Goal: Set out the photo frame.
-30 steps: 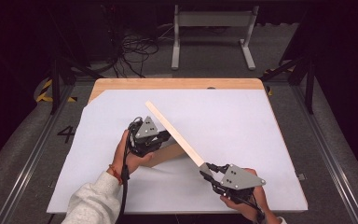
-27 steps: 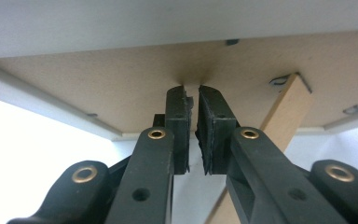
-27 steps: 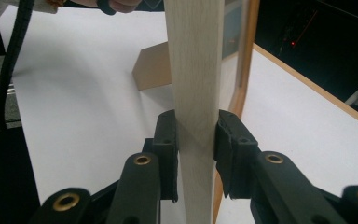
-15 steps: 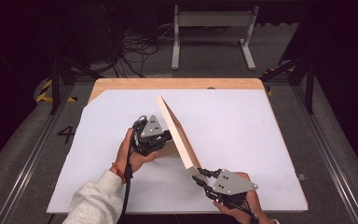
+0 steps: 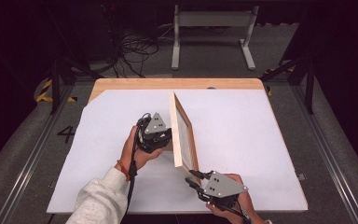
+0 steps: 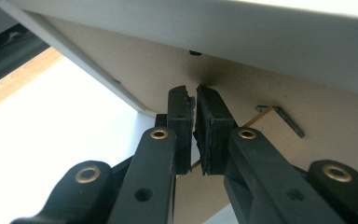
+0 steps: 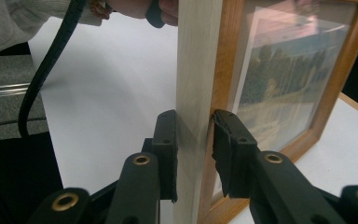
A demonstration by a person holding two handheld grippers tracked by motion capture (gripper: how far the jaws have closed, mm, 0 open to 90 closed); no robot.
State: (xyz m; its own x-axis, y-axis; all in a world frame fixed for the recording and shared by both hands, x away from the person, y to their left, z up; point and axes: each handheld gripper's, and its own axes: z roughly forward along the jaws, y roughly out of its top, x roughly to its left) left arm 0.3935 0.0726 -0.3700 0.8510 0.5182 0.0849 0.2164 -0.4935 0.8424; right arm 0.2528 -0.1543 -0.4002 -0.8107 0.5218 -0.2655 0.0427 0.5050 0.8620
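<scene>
Currently finds the picture frame standing on its lower edge near the middle of the desk, almost upright, with its thin side towards the high view.

Change against the earlier frames:
- Records the frame as swung from a long diagonal lean to this steeper, near-vertical stance, with more of its glazed face turned to the right.
- Records the right hand as drawn in nearer the front edge of the desk, following the frame's near corner.
- Shows the left hand much where it was, behind the frame.

State of the tongs:
- Left tongs: closed together at the brown fibreboard back, apparently pinching the thin back strut. Cannot confirm the contact outright.
- Right tongs: clamped across the pale wooden side and front moulding at the near lower corner.

Meaning for the work, as a judgement: reads as setting the frame up to stand on its own. Uprighting largely done. Still to come: strut drawn out and planted, then both grips let go. Flags a risk of toppling if released before the strut bears.

Writing and marks:
- Reads a figure "4" on the grey floor left of the desk.
- Finds no brand or label on either tongs.
- Shows a landscape print behind the glass, with no legible caption.
</scene>
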